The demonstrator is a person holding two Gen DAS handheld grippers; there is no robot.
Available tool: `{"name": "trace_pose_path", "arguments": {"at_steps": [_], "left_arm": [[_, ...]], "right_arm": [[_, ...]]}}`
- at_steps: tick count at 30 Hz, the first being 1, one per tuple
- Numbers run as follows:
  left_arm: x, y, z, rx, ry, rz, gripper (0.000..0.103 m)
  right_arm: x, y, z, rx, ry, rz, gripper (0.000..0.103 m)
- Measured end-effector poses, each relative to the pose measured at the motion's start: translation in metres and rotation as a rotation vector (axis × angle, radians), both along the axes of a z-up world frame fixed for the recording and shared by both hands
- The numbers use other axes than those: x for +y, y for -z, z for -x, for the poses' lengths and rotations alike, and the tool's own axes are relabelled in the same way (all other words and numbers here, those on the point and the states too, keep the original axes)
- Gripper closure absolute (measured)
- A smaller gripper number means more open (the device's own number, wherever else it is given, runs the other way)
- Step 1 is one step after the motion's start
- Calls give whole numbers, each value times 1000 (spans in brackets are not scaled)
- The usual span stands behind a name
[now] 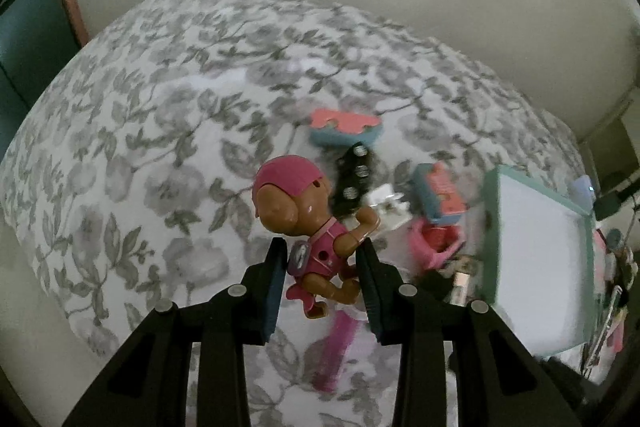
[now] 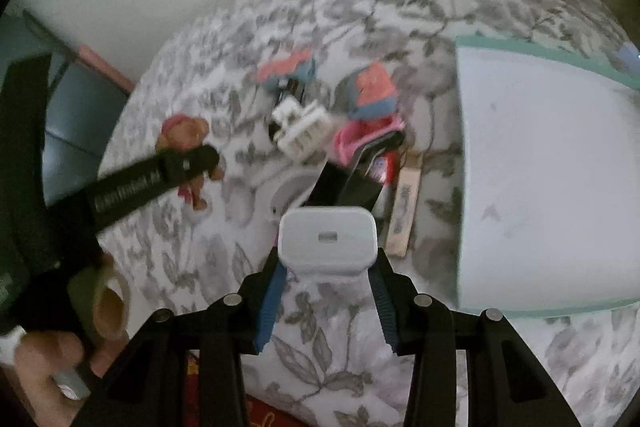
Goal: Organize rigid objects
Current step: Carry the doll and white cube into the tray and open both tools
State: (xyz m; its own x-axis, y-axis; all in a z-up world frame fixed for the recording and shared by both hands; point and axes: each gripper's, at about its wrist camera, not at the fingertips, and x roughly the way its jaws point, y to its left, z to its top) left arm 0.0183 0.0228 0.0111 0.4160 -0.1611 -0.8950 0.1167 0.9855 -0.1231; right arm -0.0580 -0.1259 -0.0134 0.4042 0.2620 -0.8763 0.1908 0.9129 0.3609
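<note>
My left gripper (image 1: 322, 263) is shut on a brown and pink toy figure (image 1: 308, 223) and holds it above the floral bed cover (image 1: 160, 131). The figure also shows in the right wrist view (image 2: 184, 135), with the left gripper's fingers (image 2: 192, 159) across it. My right gripper (image 2: 328, 267) is shut on a white charger block (image 2: 328, 237) with its port facing the camera. A mint-rimmed white tray (image 2: 540, 167) lies to the right; it also shows in the left wrist view (image 1: 536, 259).
A pile of small objects lies between the grippers and the tray: a white plug adapter (image 2: 304, 131), pink and blue puzzle pieces (image 2: 372, 87), a pink toy (image 2: 360, 141), a black strip with round studs (image 1: 354, 173), a pink comb (image 1: 336, 351). A wall stands behind the bed.
</note>
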Motion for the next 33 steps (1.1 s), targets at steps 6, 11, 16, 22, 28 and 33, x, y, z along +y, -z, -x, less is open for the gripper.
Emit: {"name": "trace_pose_path", "arguments": {"at_steps": [6,11,16,22,28,33], "left_arm": [[-41,-11,8,-15,111,16,66],[-89,-18,17,-21,231,9,66],[-143,-19,26,-42,352,-8,66],[-190,-1,35,-13,454,-6,66],[-207,25,34,33,472,-18,66],[-208,32,34,47,470,-20,65]], "right_arm": [[-53,-16,10,-43,168,12,58],[-102,-17,21,-27,326,111,58],[-149,-19,40,-26,481,160,63],[-173,-13,47,-3,541,164,63],[-183,-5,49,35,554,196,62],[-189,7,48,84,564,212,62]]}}
